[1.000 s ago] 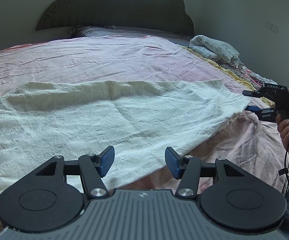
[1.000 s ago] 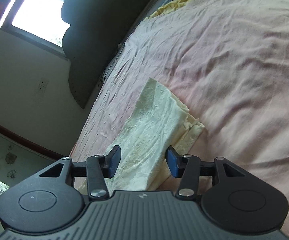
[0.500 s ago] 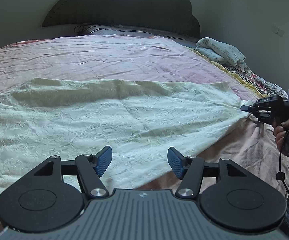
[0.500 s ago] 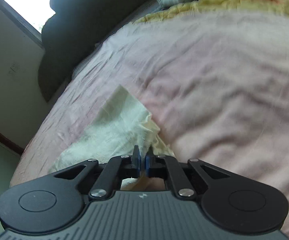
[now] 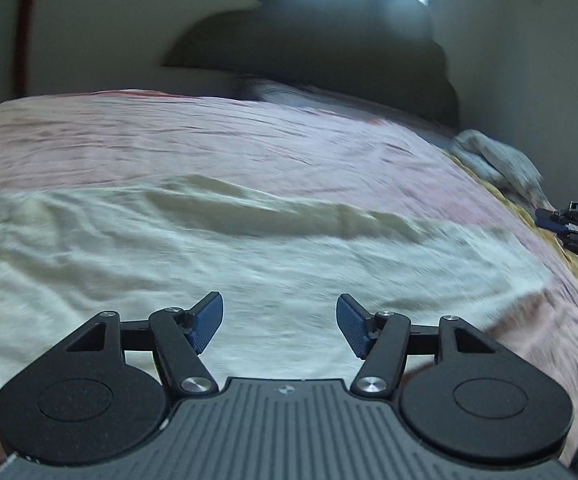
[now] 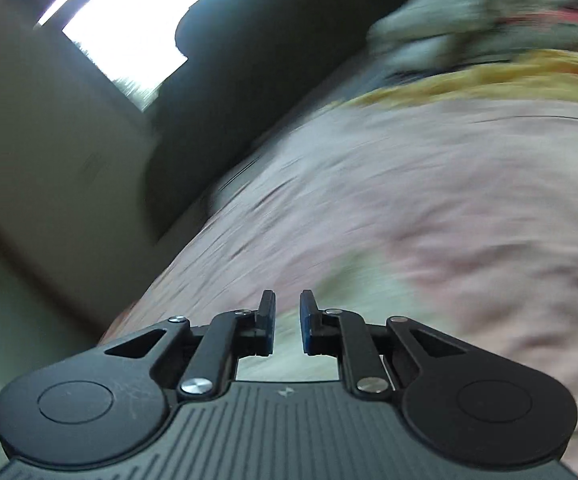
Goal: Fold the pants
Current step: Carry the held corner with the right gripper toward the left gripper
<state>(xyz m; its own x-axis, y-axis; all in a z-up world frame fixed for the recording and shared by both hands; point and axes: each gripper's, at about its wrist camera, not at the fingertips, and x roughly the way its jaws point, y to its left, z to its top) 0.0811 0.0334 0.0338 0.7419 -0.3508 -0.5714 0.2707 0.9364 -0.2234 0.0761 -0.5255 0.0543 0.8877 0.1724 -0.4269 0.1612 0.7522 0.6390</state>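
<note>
- The cream-white textured fabric pants (image 5: 249, 248) lie flat on the pink wrinkled bed sheet (image 5: 209, 132). Their long axis runs across the left wrist view, from the left edge to the right side of the bed.
- The left gripper (image 5: 280, 322) hangs just above the near edge of the pants, about at the middle of their length. Its blue pads (image 5: 208, 320) stand wide apart and nothing is between them, so this hand is released.
- The right gripper (image 6: 287, 322) is at the right end of the pants. In the left wrist view it shows small at the right edge (image 5: 569, 226), near the corner of the cloth.
- The jaws of the right gripper are opening now. A narrow gap shows between the pads, and no cloth appears inside the gap. The pale cloth (image 6: 353, 292) is seen below and in front of the fingers, but this view is blurred, so I cannot tell if any edge touches a pad.
- I judge that no fold is made yet, because the pants lie at full length.
- The coming move turns on this: the right hand is nearer to the end of the pants, and the cloth stretches away from it toward the left. A fold in half needs that end carried along the long axis, over the middle where the left gripper waits.
</note>
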